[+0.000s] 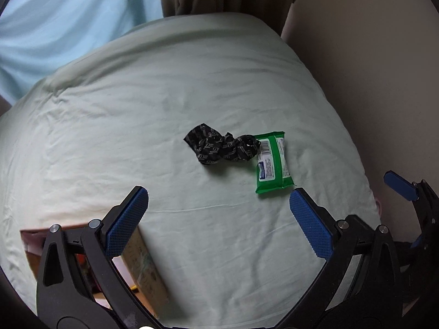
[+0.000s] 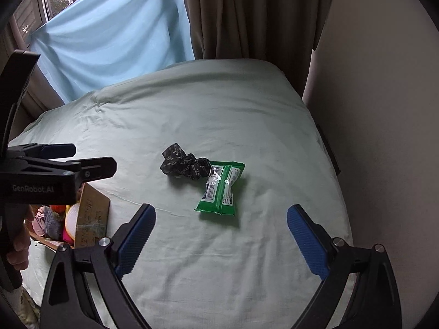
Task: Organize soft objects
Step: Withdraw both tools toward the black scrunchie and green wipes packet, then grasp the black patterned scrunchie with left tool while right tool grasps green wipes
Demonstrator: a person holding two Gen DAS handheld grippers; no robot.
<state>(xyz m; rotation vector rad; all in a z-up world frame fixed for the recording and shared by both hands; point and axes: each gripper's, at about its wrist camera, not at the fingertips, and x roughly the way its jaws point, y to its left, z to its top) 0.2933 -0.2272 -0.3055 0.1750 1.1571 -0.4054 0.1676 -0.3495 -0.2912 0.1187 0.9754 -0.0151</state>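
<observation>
A crumpled black patterned cloth (image 1: pixel 221 148) lies mid-bed and touches a green wet-wipes pack (image 1: pixel 271 163). Both also show in the right wrist view, the cloth (image 2: pixel 184 166) to the left of the pack (image 2: pixel 221 189). My left gripper (image 1: pixel 219 213) is open and empty, hovering above the sheet just short of both. My right gripper (image 2: pixel 221 233) is open and empty, just short of the pack. The left gripper (image 2: pixel 82 161) shows at the left of the right wrist view, and the right gripper's fingertip (image 1: pixel 400 186) at the right edge of the left wrist view.
A pale green bedsheet (image 2: pixel 219 115) covers the bed. An open cardboard box (image 2: pixel 92 216) with several soft items sits at the near left and also shows in the left wrist view (image 1: pixel 145 271). Brown curtains (image 2: pixel 247 13) and a blue sheet (image 2: pixel 109 33) hang behind. A wall (image 2: pixel 384 109) runs along the right.
</observation>
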